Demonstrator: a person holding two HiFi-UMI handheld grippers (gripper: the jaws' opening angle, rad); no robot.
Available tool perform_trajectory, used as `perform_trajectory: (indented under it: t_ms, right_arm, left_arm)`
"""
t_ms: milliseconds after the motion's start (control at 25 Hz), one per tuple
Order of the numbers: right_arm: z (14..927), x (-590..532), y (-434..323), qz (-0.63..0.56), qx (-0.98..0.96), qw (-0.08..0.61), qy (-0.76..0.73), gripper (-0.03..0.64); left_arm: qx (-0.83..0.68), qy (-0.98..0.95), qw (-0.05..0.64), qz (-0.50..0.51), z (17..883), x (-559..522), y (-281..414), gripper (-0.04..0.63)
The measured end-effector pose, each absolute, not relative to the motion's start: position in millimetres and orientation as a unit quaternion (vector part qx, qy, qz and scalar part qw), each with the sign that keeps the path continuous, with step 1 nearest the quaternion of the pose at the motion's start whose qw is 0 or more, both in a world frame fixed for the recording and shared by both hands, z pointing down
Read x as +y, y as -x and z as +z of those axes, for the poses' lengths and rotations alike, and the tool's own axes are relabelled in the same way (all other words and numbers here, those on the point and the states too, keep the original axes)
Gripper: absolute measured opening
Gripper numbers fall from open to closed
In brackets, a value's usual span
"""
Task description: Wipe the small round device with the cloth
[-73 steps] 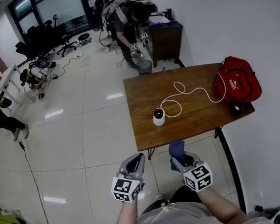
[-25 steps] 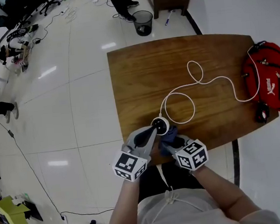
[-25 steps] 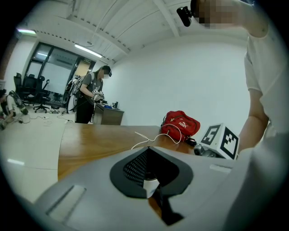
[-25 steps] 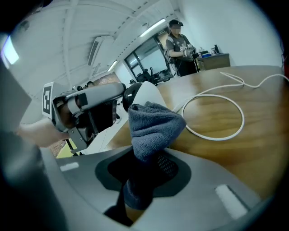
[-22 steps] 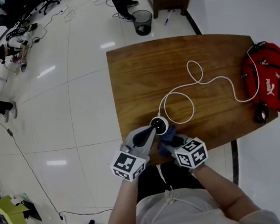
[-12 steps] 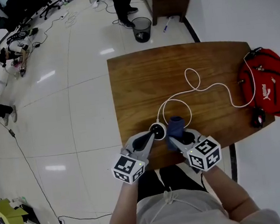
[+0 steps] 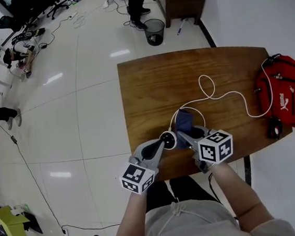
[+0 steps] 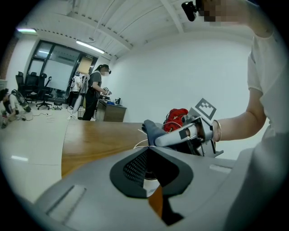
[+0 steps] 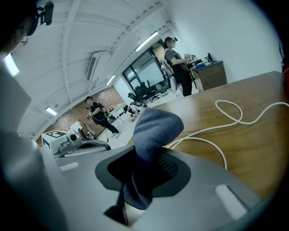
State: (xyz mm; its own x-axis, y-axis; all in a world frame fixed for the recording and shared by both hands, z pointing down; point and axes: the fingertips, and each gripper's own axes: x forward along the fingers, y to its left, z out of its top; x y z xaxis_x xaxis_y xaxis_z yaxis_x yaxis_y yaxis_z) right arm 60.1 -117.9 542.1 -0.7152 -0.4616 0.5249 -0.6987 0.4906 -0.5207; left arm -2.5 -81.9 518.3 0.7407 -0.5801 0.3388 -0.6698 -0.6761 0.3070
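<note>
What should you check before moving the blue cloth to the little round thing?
1. The right claw pinches the cloth: ok.
2. The left claw is shut, tip beside the small round device: ok.
3. The device stands on the table: ok.
4. The cloth touches the device: cannot tell.
5. The white cable is clear of the cloth: not ok, it loops right beside it.

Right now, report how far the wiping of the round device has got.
Done: the right gripper has its jaws shut on the cloth, held beside the small round device. In hand: the left gripper, jaws shut, sits against the device. Left: the wipe itself; no cleaned patch can be made out.
</note>
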Motion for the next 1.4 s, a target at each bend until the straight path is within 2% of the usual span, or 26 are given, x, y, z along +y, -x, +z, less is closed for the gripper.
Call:
perform_trajectory:
  t_ms: [160,520,760,960,1200,1400]
  right_arm:
    - [569.9,-109.9,-65.7,0.377,-0.840,0.204,-0.333,0.107]
    - [614.5,-96.8,-65.9,0.397,-0.824,0.240,-0.325,0.107]
    - [563.2,-115.4,-66.4,0.342,-0.857,0.222,-0.316,0.107]
    - [503.7,-128.3,-30.7,0.253,-0.912,0.235,-0.220,0.107]
    - [525.7,-136.8,-0.4,0.259,-0.914,0.283,-0.133,0.107]
    - [542.2,-146.7,9.9,0.294,-0.905,0.287,-0.108,0.107]
  left_arm:
    - [-0.350,-0.906,0.214,0.101,518.4,-83.8,1.6,0.006]
    - [-0.362,-0.903,0.214,0.085,517.0,-86.3,4.3,0.006]
    - [-0.365,-0.902,0.216,0.080,513.5,-85.2,1.4,0.006]
    - [-0.348,-0.908,0.217,0.081,507.2,-85.7,-5.7,0.006]
    - [-0.339,-0.910,0.222,0.084,510.4,-83.6,-8.0,0.006]
    - [-0.333,-0.912,0.228,0.071,509.2,-82.2,-5.5,0.006]
